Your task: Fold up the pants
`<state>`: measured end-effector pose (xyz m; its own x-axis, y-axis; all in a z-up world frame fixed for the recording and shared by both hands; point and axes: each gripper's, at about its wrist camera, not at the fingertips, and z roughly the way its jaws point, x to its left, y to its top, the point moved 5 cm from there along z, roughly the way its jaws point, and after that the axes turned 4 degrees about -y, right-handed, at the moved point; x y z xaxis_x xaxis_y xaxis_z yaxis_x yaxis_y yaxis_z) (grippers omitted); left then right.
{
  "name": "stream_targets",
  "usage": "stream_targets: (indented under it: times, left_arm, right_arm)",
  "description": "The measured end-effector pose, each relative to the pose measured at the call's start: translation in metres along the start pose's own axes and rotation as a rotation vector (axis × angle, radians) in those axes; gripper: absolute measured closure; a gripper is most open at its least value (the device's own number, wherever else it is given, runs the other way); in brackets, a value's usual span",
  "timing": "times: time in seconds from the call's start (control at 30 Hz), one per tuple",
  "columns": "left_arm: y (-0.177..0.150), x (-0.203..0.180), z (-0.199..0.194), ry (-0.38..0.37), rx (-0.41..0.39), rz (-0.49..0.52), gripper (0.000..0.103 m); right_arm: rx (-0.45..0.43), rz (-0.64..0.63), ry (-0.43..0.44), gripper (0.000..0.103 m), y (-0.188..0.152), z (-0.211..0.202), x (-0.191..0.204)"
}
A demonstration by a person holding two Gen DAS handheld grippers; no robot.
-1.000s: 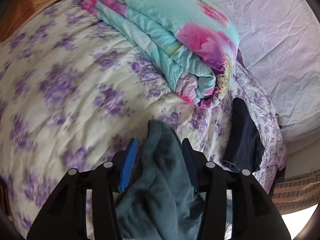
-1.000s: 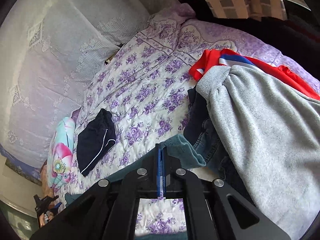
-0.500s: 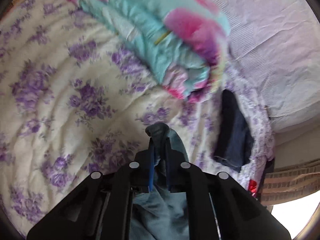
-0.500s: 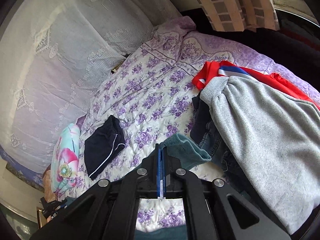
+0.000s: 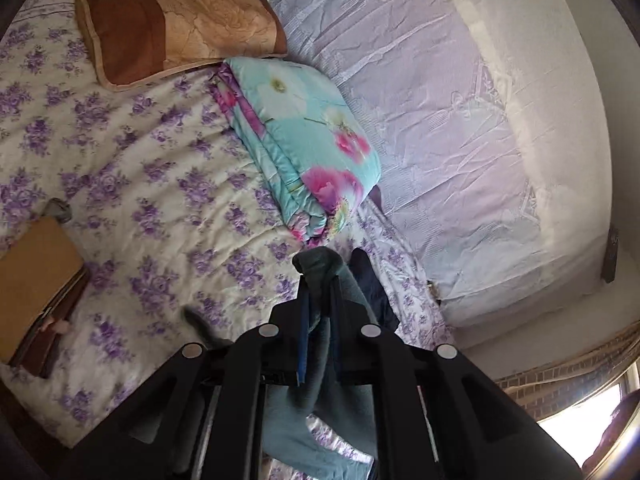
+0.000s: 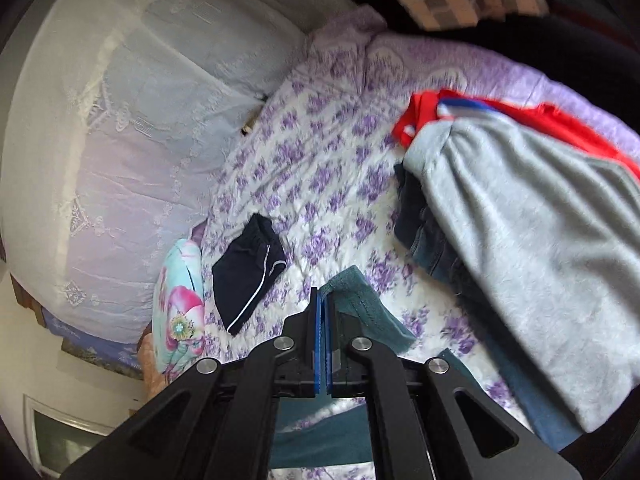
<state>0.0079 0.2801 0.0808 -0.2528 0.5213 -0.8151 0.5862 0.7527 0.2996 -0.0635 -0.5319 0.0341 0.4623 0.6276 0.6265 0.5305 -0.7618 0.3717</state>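
The teal pants (image 5: 318,266) hang bunched from my left gripper (image 5: 318,300), which is shut on a fold of them, lifted above the floral bedspread (image 5: 140,184); more teal cloth sags below the fingers. In the right wrist view my right gripper (image 6: 322,304) is shut, its blue pads pressed together on an edge of the same teal pants (image 6: 364,304). That hemmed corner sticks out to the right of the fingers, and more cloth shows underneath.
A folded turquoise floral quilt (image 5: 300,140) and a brown pillow (image 5: 172,24) lie ahead of the left gripper, a brown book (image 5: 36,280) at left. Navy shorts (image 6: 248,272) lie mid-bed. Grey sweatpants (image 6: 520,260), jeans (image 6: 424,232) and a red garment (image 6: 540,116) are piled at right.
My left gripper closed on the teal pants, then rose and drew back with them, so the pillow and book came into view. My right gripper lifted slightly, still shut.
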Motion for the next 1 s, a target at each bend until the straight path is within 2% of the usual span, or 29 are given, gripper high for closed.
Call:
stream_targets:
  times: [0.07, 0.13, 0.27, 0.33, 0.4, 0.43, 0.47, 0.5, 0.53, 0.6, 0.63, 0.67, 0.83, 0.9, 0.93, 0.97, 1.0]
  left_arm:
    - [0.0, 0.007, 0.027, 0.093, 0.038, 0.038, 0.095]
    - [0.004, 0.026, 0.076, 0.15, 0.1, 0.036, 0.095]
    - [0.021, 0.061, 0.162, 0.215, 0.11, -0.016, 0.095]
    - [0.025, 0.077, 0.2, 0.289, 0.114, -0.049, 0.095]
    - [0.025, 0.082, 0.218, 0.354, 0.109, -0.03, 0.095]
    - [0.025, 0.081, 0.222, 0.368, 0.11, -0.01, 0.095]
    - [0.025, 0.08, 0.227, 0.386, 0.118, 0.022, 0.094]
    - [0.025, 0.079, 0.227, 0.396, 0.125, 0.038, 0.094]
    - [0.025, 0.08, 0.227, 0.401, 0.136, 0.05, 0.091]
    - [0.026, 0.08, 0.222, 0.404, 0.142, 0.057, 0.073]
    - [0.028, 0.082, 0.218, 0.41, 0.145, 0.058, 0.052]
    - [0.029, 0.084, 0.212, 0.418, 0.143, 0.055, 0.039]
    - [0.038, 0.091, 0.187, 0.425, 0.135, 0.04, 0.037]
    - [0.039, 0.099, 0.169, 0.436, 0.117, 0.016, 0.038]
    - [0.038, 0.101, 0.164, 0.44, 0.115, 0.011, 0.037]
    - [0.036, 0.105, 0.154, 0.449, 0.111, 0.003, 0.038]
    - [0.032, 0.107, 0.146, 0.452, 0.113, -0.001, 0.037]
  right_arm:
    - [0.057, 0.005, -0.024, 0.101, 0.012, 0.049, -0.002]
    - [0.102, -0.001, -0.066, 0.101, 0.024, 0.106, -0.001]
    - [0.154, -0.005, -0.163, 0.101, 0.043, 0.21, -0.002]
    - [0.196, 0.018, -0.186, 0.098, 0.045, 0.245, -0.001]
    - [0.188, 0.023, -0.2, 0.097, 0.049, 0.252, 0.003]
    - [0.182, 0.011, -0.182, 0.092, 0.051, 0.25, 0.007]
    - [0.171, -0.019, -0.172, 0.082, 0.054, 0.244, 0.012]
    - [0.148, -0.064, -0.183, 0.059, 0.057, 0.235, 0.016]
    - [0.123, -0.108, -0.205, 0.053, 0.06, 0.226, 0.017]
    - [0.098, -0.213, -0.265, 0.053, 0.059, 0.208, 0.015]
    - [0.106, -0.228, -0.275, 0.053, 0.056, 0.203, 0.01]
    - [0.126, -0.22, -0.278, 0.053, 0.048, 0.2, 0.003]
    - [0.207, -0.179, -0.304, 0.067, 0.006, 0.209, -0.027]
    - [0.247, -0.191, -0.397, 0.07, -0.005, 0.227, -0.042]
    - [0.242, -0.195, -0.405, 0.074, -0.006, 0.232, -0.045]
    - [0.213, -0.206, -0.416, 0.076, -0.003, 0.231, -0.045]
    - [0.222, -0.214, -0.425, 0.077, -0.002, 0.23, -0.043]
